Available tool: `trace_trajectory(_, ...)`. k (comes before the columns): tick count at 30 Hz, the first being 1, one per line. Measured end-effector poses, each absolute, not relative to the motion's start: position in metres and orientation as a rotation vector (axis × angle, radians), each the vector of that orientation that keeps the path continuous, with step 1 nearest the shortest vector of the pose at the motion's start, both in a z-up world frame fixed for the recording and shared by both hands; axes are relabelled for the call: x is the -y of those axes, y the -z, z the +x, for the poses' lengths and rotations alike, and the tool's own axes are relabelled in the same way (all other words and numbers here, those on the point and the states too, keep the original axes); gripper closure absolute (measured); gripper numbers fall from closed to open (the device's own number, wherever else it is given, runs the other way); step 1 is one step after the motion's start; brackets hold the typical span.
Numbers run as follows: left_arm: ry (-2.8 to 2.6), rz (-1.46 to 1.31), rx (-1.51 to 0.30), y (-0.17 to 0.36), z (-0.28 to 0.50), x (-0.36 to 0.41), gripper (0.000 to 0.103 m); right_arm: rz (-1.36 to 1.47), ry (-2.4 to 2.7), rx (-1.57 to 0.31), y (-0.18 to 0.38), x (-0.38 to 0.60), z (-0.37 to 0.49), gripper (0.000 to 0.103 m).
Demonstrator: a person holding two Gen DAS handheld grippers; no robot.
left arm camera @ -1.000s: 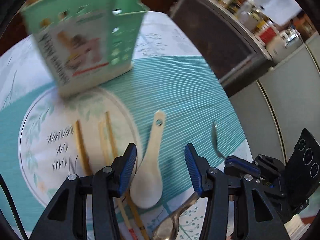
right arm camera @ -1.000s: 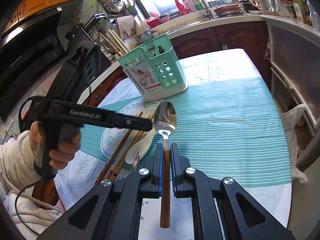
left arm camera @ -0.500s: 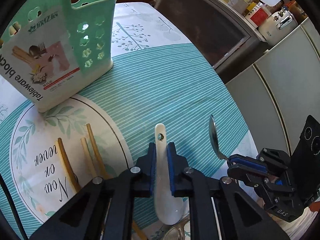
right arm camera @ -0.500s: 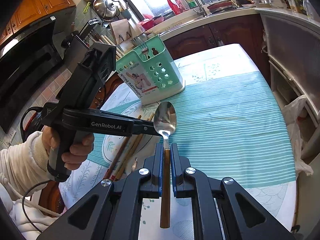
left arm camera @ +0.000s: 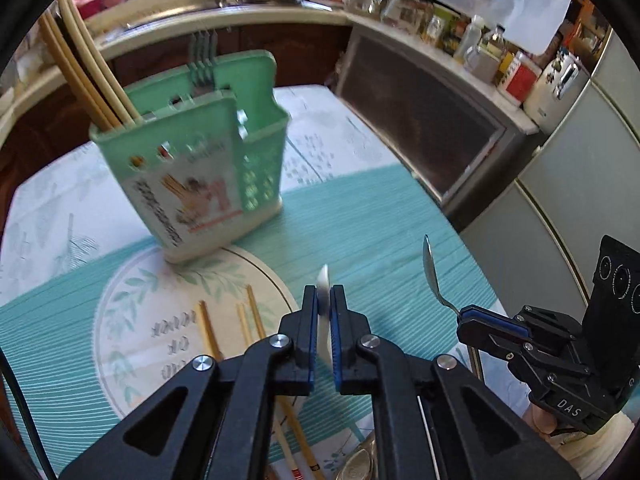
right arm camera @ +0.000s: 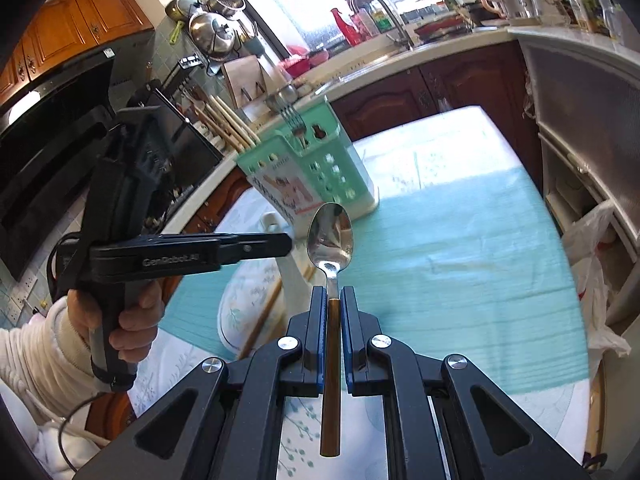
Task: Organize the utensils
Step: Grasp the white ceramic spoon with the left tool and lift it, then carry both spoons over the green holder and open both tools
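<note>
My left gripper [left arm camera: 324,300] is shut on a white ceramic spoon [left arm camera: 323,280] and holds it above the table; the spoon also shows in the right wrist view [right arm camera: 290,276], hanging from that gripper [right arm camera: 290,240]. My right gripper [right arm camera: 331,300] is shut on a metal spoon with a brown handle [right arm camera: 330,236]; the metal spoon [left arm camera: 430,268] and the right gripper [left arm camera: 472,314] also show at the right of the left wrist view. The green utensil holder [left arm camera: 200,176] stands ahead with chopsticks [left arm camera: 88,76] and a fork [left arm camera: 202,56] in it.
Loose wooden chopsticks [left arm camera: 208,330] lie on the round printed placemat [left arm camera: 132,300]. Another metal spoon [left arm camera: 360,464] lies near the front edge. The teal striped tablecloth [right arm camera: 460,264] covers the table. Kitchen counters and cabinets stand behind; a plastic bag [right arm camera: 596,272] hangs at the right.
My left gripper closed on the white ceramic spoon and lifted it off the table, tilting up toward the holder. The right gripper keeps its metal spoon, nearly still.
</note>
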State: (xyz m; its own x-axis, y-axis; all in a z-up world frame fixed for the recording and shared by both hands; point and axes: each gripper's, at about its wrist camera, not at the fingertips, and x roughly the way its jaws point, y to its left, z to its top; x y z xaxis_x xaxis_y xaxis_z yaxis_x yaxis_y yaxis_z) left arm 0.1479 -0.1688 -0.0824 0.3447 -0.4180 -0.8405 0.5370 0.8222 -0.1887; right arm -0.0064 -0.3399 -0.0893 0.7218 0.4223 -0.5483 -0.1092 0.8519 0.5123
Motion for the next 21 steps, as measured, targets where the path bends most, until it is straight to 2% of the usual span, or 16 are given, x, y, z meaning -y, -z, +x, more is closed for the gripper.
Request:
trace_trajectory(10,0.523,0.067,-0.95,0.011,0.169,0.156,0.1,0.415,-0.301,-0.621,0.036,0.329,0.049,0.096)
trace_trajectory(21,0.387,0.074,-0.849,-0.075,0.229,0.159,0.1,0.488,-0.345,-0.487,-0.017,0.328,0.166,0.096)
